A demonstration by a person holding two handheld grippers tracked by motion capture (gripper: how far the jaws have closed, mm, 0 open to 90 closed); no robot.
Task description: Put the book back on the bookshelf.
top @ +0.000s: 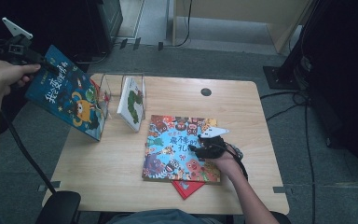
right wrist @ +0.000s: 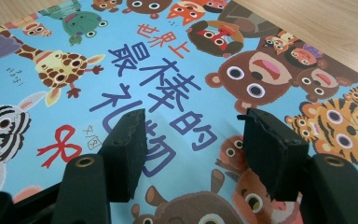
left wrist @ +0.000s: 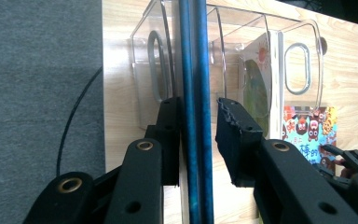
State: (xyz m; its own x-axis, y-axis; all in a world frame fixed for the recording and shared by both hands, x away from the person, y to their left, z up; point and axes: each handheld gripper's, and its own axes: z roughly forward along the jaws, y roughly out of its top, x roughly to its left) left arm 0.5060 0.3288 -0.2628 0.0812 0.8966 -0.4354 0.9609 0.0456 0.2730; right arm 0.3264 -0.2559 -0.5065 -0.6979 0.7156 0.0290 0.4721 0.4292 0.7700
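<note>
A blue picture book [top: 67, 98] stands tilted at the table's left edge, its lower corner down beside a clear rack [top: 114, 88]. My left gripper [top: 44, 65] is at the book's top corner. In the left gripper view the book's edge [left wrist: 196, 70] runs between the jaws of that gripper [left wrist: 198, 135]; one pad lies against it and a narrow gap shows at the other. A colourful animal book [top: 168, 149] lies flat mid-table. My right gripper [top: 196, 148] hovers low over that cover [right wrist: 168, 60], and its jaws [right wrist: 191, 149] stand open with nothing between them.
A white book with a green caterpillar [top: 133, 102] leans in the rack [left wrist: 303, 37]. A red book [top: 186, 188] pokes out from under the colourful one. Bare wood of the table [top: 112, 172] lies at front left. Dark equipment and cables ring the table.
</note>
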